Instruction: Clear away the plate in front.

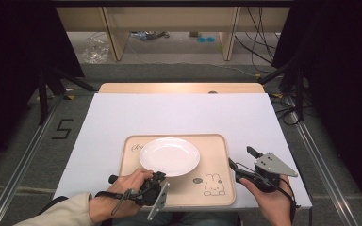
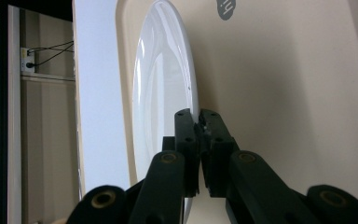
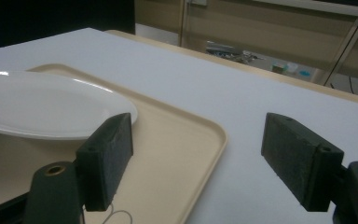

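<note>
The left tongs [image 2: 199, 122] are clamped on the near rim of the plate [image 1: 169, 156] on the tray [image 1: 217, 155]. The right tongs [image 3: 198, 163] stand apart over the counter [image 1: 122, 117].

The left gripper [image 1: 156, 181] is black, with a grey three-cornered plate, a cable, and brass-ringed screw holes. The right gripper [image 1: 243, 160] matches, with block-shaped pads [image 3: 106, 158]. The left sleeve [image 1: 61, 213] is cream.

I read a black "5" [image 1: 62, 128] marked on the floor, well off to the left of my left fingers. On the tray [image 1: 217, 141], printed lettering starting "R" [image 1: 136, 147] sits beyond those fingers; the rest is hidden behind the plate [image 1: 169, 156].
</note>
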The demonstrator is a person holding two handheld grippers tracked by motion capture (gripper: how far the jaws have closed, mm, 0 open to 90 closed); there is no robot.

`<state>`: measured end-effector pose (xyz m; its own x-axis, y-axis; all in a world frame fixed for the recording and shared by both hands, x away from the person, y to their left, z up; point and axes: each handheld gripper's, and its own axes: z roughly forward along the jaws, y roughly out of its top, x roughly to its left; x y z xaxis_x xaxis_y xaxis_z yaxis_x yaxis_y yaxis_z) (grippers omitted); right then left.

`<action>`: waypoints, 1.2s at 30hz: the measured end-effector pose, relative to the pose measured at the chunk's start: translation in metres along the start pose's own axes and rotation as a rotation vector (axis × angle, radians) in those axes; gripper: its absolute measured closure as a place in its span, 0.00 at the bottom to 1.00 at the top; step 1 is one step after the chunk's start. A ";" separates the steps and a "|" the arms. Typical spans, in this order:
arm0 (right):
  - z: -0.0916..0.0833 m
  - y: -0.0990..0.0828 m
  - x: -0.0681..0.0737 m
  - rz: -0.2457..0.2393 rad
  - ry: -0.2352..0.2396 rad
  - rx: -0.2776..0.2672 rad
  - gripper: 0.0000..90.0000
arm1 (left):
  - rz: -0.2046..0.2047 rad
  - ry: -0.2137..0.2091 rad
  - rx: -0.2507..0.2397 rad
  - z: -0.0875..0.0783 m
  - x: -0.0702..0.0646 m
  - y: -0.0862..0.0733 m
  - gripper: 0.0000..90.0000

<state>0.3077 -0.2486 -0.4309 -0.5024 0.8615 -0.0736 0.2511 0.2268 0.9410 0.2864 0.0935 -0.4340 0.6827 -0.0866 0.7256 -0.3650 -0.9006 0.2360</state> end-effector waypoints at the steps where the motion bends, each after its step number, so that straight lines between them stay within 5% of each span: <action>1: 0.000 0.000 0.000 0.000 0.003 0.005 0.29 | -0.006 -0.007 -0.002 0.000 0.000 0.000 0.96; 27: 0.000 0.000 0.000 0.000 0.007 0.001 0.29 | -0.041 -0.146 -0.031 0.020 -0.008 -0.006 0.94; 36: 0.000 0.000 0.000 0.000 0.009 0.003 0.29 | -0.096 -0.211 -0.064 0.030 -0.011 -0.011 0.90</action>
<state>0.3076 -0.2483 -0.4310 -0.5101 0.8572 -0.0700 0.2538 0.2278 0.9400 0.3021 0.0915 -0.4643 0.8312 -0.0948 0.5479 -0.3263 -0.8810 0.3427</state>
